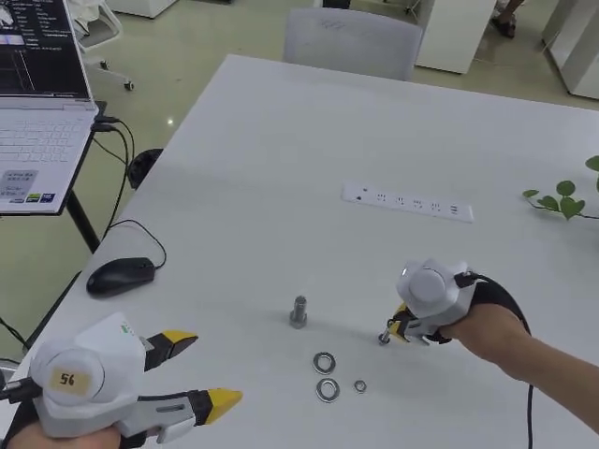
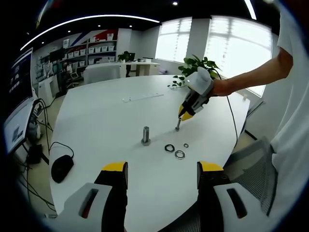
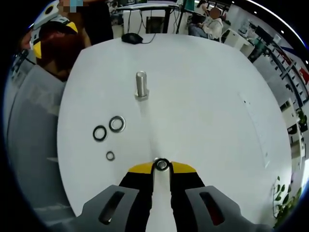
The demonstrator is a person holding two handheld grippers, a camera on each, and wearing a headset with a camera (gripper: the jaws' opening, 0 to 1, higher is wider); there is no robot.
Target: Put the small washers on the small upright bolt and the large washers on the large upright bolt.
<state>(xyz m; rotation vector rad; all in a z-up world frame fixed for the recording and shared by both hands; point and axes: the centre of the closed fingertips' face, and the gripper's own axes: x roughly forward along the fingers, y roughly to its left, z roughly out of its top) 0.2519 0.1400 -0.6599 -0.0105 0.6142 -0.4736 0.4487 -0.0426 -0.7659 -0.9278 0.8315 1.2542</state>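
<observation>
The large upright bolt (image 1: 299, 311) (image 3: 141, 86) stands mid-table. In front of it lie two large washers (image 1: 324, 362) (image 1: 328, 389) and one small washer (image 1: 360, 385) (image 3: 110, 155). The small upright bolt (image 1: 384, 337) (image 2: 177, 126) stands to the right, directly under the tips of my right gripper (image 1: 397, 327) (image 3: 161, 170). Its jaws are almost together, pinching a small ring-shaped washer (image 3: 161, 164) over the bolt's top. My left gripper (image 1: 201, 369) (image 2: 162, 169) is open and holds nothing, low at the near left, well short of the washers (image 2: 169, 148).
A white power strip (image 1: 407, 202) lies farther back on the table. A black mouse (image 1: 122, 275) sits near the left edge, with a laptop (image 1: 37, 131) on a stand beyond it. A grey chair (image 1: 351, 42) is at the far side, a plant (image 1: 566, 201) at the right.
</observation>
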